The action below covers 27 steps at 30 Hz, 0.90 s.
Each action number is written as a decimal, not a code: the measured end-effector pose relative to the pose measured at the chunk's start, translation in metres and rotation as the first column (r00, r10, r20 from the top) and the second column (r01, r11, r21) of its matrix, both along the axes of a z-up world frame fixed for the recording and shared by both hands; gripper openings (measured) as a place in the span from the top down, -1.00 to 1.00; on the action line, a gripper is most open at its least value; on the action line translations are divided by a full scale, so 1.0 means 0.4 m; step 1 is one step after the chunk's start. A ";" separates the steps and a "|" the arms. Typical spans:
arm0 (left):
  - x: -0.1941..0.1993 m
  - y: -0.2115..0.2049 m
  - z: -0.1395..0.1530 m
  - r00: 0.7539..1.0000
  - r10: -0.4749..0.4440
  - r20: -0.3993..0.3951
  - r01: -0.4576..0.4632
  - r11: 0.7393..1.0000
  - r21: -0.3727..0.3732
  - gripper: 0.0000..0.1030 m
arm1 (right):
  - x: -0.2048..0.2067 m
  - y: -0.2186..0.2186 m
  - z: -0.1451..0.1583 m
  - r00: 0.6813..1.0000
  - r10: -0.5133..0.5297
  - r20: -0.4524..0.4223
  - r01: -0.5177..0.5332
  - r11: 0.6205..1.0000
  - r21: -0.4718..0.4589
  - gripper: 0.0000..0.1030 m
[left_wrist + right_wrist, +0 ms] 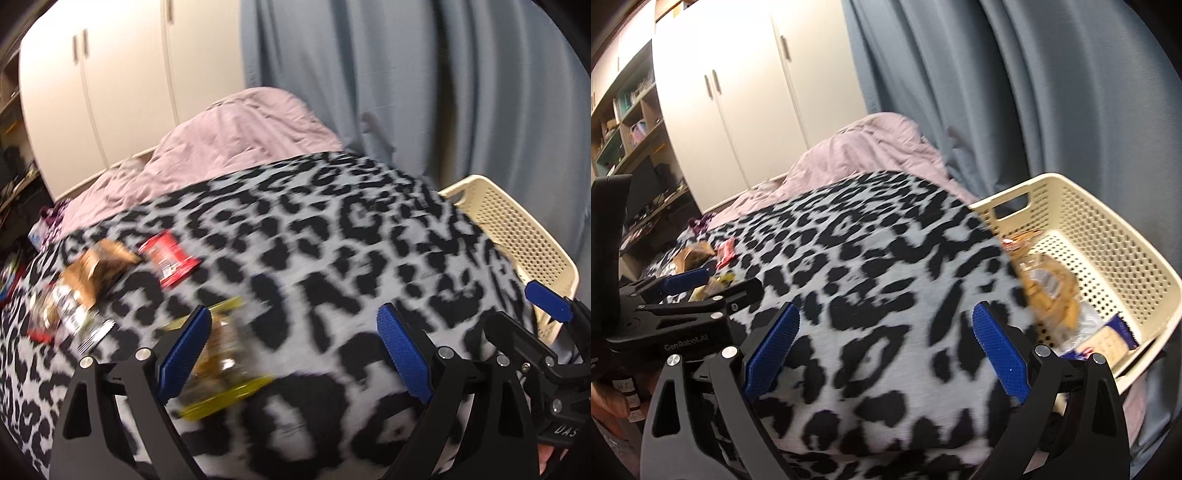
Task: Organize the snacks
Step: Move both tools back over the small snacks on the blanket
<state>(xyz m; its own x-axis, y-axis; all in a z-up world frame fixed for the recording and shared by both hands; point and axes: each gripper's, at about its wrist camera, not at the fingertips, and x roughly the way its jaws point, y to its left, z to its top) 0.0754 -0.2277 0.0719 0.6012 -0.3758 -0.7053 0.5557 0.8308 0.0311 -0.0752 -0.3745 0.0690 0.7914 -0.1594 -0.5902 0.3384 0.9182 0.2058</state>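
My left gripper [295,350] hovers open over a leopard-print blanket [314,229]. A clear snack packet with yellow edges [225,365] lies blurred on the blanket just inside the gripper's left finger, not clamped. Further left lie a red packet [170,258], a brown packet [99,266] and another packet [62,310]. My right gripper [886,350] is open and empty above the blanket [868,240]. To its right a cream perforated basket [1108,236] holds a cookie packet [1049,291] and a blue-and-white cracker packet [1104,339].
The basket [517,229] sits at the blanket's right edge against a blue-grey curtain [424,92]. A pink duvet [240,136] is heaped behind the blanket. White wardrobe doors [738,110] and cluttered shelves [624,129] stand at the far left.
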 end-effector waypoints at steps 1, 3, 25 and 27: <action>0.003 0.015 -0.001 1.000 0.011 0.003 -0.011 1.000 -0.001 -0.75 | 0.008 0.010 -0.002 1.000 0.011 -0.005 -0.012 1.000 -0.004 -0.87; 0.013 0.052 -0.004 0.999 0.042 -0.001 -0.042 0.999 -0.004 -0.76 | 0.021 0.030 -0.004 0.999 0.036 -0.010 -0.036 0.999 -0.009 -0.87; 0.073 0.373 0.040 0.967 0.255 -0.008 -0.255 0.962 -0.096 -0.76 | 0.228 0.300 -0.024 0.936 0.339 -0.097 -0.340 0.941 0.009 -0.87; 0.085 0.401 0.039 0.959 0.283 -0.010 -0.283 0.954 -0.100 -0.76 | 0.245 0.317 -0.025 0.926 0.363 -0.108 -0.361 0.932 0.037 -0.87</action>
